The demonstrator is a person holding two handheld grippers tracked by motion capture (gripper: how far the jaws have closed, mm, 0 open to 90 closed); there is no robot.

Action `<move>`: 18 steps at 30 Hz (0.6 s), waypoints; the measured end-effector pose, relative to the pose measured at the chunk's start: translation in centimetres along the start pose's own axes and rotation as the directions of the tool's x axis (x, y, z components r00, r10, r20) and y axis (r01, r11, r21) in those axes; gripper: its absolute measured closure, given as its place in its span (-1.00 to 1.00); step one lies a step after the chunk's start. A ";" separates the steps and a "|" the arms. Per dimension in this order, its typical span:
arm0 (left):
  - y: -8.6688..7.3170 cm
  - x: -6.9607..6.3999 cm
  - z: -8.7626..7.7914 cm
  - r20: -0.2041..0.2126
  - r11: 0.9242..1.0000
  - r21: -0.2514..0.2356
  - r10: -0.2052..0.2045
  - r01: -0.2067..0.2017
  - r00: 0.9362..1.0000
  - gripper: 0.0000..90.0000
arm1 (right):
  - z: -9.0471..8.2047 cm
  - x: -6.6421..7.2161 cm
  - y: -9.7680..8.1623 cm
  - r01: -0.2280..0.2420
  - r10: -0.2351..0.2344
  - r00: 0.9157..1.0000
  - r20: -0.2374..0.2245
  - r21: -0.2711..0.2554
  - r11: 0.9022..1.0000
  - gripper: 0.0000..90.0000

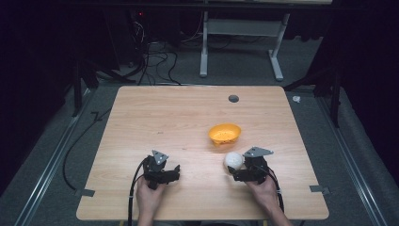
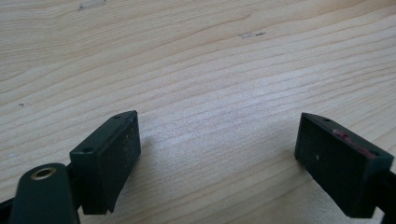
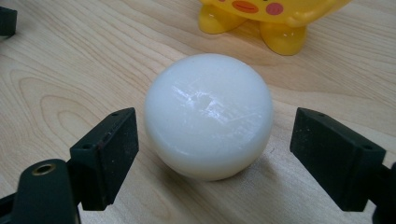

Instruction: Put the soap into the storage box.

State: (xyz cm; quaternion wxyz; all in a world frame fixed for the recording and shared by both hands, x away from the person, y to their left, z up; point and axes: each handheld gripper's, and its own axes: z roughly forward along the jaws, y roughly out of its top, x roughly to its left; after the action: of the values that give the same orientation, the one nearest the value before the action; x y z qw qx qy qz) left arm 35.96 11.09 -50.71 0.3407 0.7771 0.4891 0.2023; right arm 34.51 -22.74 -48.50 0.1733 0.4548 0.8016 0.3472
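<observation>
Roughly centre-right on the wooden worktop (image 1: pixel 141 117) sits a yellow bowl (image 1: pixel 225 133), w/ a white ball (image 1: pixel 234 160) just beside it, toward the near edge. Right gripper (image 1: pixel 239 172) is held low near the near edge, right of centre, by the person's right hand (image 1: pixel 264 189). Its fingers (image 3: pixel 105 156) are apart, one on each side of the ball. In the right gripper view the ball (image 3: pixel 208 114) rests on the wood between the two black pads w/ a gap on both sides, so not touching either. Behind the ball that view shows the bowl's (image 3: pixel 268 18) yellow feet and a painted beak and pink cheek on its side.

Left gripper (image 1: pixel 175 170) is near the near edge too, left of centre, held by the left hand (image 1: pixel 149 195), well apart from ball & bowl. Its fingers (image 2: pixel 106 158) are spread wide in the left gripper view, w/ bare wood grain between them.

A small dark round hole (image 1: pixel 233 98) sits close to the far edge, right of centre. Grey tape tabs (image 1: pixel 84 192) mark the near left and near right corners. Cables trail on the floor (image 1: pixel 235 70) beyond the far edge.
</observation>
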 end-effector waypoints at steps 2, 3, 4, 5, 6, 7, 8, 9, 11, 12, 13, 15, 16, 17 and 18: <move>0.0 0.0 0.0 0.000 1.000 0.000 0.000 0.000 1.000 -0.67 | 0.2 0.0 0.0 -0.001 0.001 1.000 0.001 -0.002 1.000 -0.64; 0.0 0.0 0.0 0.000 1.000 0.000 0.000 0.000 1.000 -0.67 | 0.3 0.1 0.1 0.000 0.000 1.000 -0.001 0.002 1.000 -0.63; 0.0 0.0 0.0 0.000 1.000 0.000 0.000 0.000 1.000 -0.67 | 0.4 0.1 0.1 0.006 -0.006 1.000 -0.001 0.002 1.000 -0.63; 0.0 0.0 0.0 0.000 1.000 0.000 0.000 0.000 1.000 -0.67 | 0.5 0.1 0.2 0.005 -0.005 1.000 -0.001 0.004 1.000 -0.62; 0.0 0.0 0.0 0.000 1.000 0.000 0.000 0.000 1.000 -0.67 | 0.6 0.2 0.2 0.005 -0.005 1.000 -0.002 0.006 1.000 -0.62; 0.0 0.0 0.0 0.000 1.000 0.000 0.000 0.000 1.000 -0.67 | 0.8 0.2 0.3 0.006 -0.006 1.000 -0.003 0.005 1.000 -0.61; 0.0 0.0 0.0 0.000 1.000 0.000 0.000 0.000 1.000 -0.67 | 0.9 0.2 0.3 0.005 -0.004 1.000 -0.002 0.004 1.000 -0.60; 0.0 0.0 0.0 0.000 1.000 0.000 0.000 0.000 1.000 -0.67 | 1.0 0.2 0.3 0.007 -0.007 1.000 -0.004 0.006 1.000 -0.60; 0.0 0.0 0.0 0.002 1.000 0.001 0.001 -0.001 1.000 -0.67 | 1.3 0.3 0.3 0.007 -0.007 1.000 -0.004 0.011 1.000 -0.58; 0.0 0.0 0.0 0.002 1.000 0.001 0.001 -0.001 1.000 -0.67 | 1.3 0.3 0.3 0.004 -0.004 1.000 -0.005 0.015 1.000 -0.57; 0.0 0.0 0.0 0.002 1.000 0.001 0.001 -0.001 1.000 -0.67 | 1.3 0.3 0.3 0.004 -0.004 1.000 -0.004 0.015 1.000 -0.57; 0.0 0.0 0.0 0.002 1.000 0.001 0.001 -0.001 1.000 -0.67 | 1.5 0.3 0.3 0.008 -0.008 1.000 -0.002 0.013 1.000 -0.55; 0.0 0.0 0.0 0.002 1.000 0.001 0.001 -0.001 1.000 -0.67 | 1.5 0.3 0.3 0.008 -0.008 1.000 -0.002 0.013 1.000 -0.55; 0.0 0.0 0.0 0.002 1.000 0.002 0.001 -0.001 1.000 -0.67 | 1.6 0.4 0.3 0.013 -0.013 1.000 -0.002 0.016 1.000 -0.53; 0.0 0.0 0.0 0.002 1.000 0.001 0.001 -0.001 1.000 -0.67 | 1.6 0.4 0.3 0.012 -0.012 1.000 -0.001 0.018 1.000 -0.52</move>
State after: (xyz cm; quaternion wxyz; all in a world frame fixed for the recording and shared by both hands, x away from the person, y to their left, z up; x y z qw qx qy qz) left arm 35.95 11.10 -50.70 0.3405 0.7777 0.4885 0.2014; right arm 35.44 -21.67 -49.39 0.1712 0.4512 0.8075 0.3392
